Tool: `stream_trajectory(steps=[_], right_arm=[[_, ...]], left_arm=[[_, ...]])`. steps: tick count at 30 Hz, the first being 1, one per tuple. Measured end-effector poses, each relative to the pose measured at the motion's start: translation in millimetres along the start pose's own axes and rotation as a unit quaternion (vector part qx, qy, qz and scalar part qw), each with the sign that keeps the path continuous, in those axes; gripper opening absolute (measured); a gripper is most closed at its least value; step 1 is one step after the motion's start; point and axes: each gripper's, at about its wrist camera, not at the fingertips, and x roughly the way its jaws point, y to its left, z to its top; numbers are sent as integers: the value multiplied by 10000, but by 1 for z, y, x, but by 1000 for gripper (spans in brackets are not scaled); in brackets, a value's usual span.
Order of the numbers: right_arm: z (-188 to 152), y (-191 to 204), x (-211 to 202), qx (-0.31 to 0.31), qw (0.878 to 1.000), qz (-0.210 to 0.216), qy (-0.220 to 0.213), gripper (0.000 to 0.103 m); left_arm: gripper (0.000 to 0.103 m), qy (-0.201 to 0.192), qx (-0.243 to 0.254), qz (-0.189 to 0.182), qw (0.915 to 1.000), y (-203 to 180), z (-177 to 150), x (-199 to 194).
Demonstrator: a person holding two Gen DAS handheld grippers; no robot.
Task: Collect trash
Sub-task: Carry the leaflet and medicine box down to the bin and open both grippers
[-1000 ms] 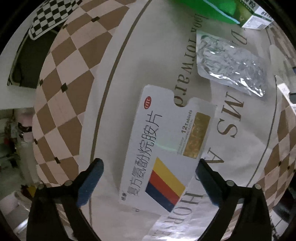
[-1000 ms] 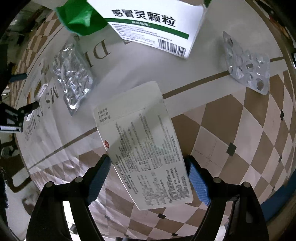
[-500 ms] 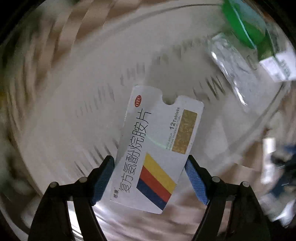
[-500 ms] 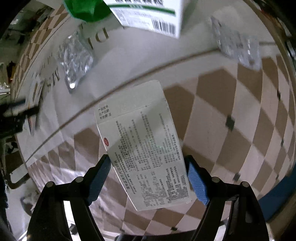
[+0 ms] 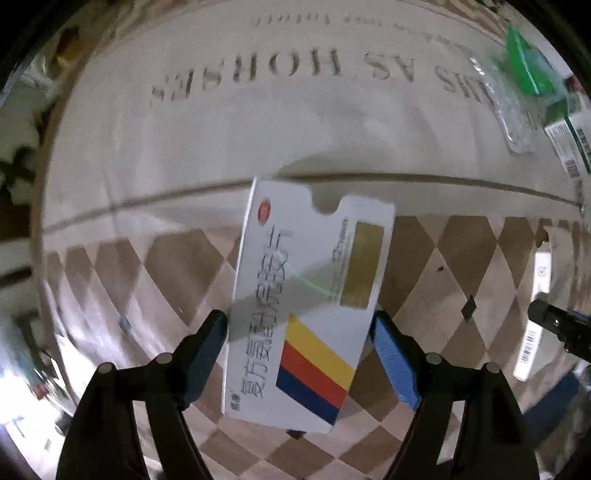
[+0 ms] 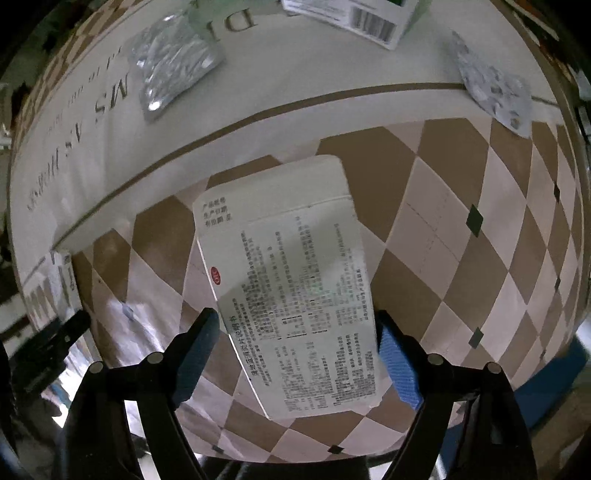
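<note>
My left gripper (image 5: 299,347) is shut on a flat white medicine box (image 5: 306,295) with yellow, red and blue stripes, held above the checked tablecloth (image 5: 177,266). My right gripper (image 6: 297,345) is shut on a white medicine box (image 6: 291,280) covered in small black print, also lifted off the cloth. The right gripper and its box show at the far right of the left wrist view (image 5: 557,325). The left gripper shows at the left edge of the right wrist view (image 6: 55,332).
On the table lie a silver foil packet (image 6: 173,62), a blister pack (image 6: 495,92), a white and green box with a barcode (image 6: 362,14) and something green (image 5: 528,70). The table's front edge (image 6: 406,446) is close below my right gripper.
My left gripper closed on the striped box, lifted it and swung toward the checked border. My right gripper drew back toward the table's front edge with its box.
</note>
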Motion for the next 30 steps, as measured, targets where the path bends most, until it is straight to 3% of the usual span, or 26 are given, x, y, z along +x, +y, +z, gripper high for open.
stream_trajectory(steps=[4, 6, 8, 11, 15, 20, 24, 30], right_arm=[[-4, 14, 6, -130, 9995, -252, -137, 86], [-11, 22, 7, -163, 9987, -414, -263, 77], [-21, 27, 5, -286, 9983, -289, -410, 77], [-39, 34, 0, -315, 9973, -251, -612, 77], [-78, 51, -19, -475, 9918, -232, -1163, 77], [-157, 76, -41, -566, 9847, 59, -1647, 77], [-227, 83, -40, -491, 9829, 325, -1747, 77], [-327, 80, -1, -175, 9882, 655, -1372, 77]], left_arm=[[72, -173, 120, 23, 9998, -17, 3, 3], [71, -331, 215, 160, 9991, -16, -20, -5], [71, -450, 224, 185, 9986, -19, -40, -14], [71, -727, 163, 208, 9970, -52, -68, -47], [71, -1152, -4, 160, 9932, -37, -107, -82], [71, -1659, -92, -15, 9861, 10, -186, -106], [71, -1824, -135, -206, 9829, 27, -239, -115], [71, -1251, -431, -661, 9890, 68, -328, -66]])
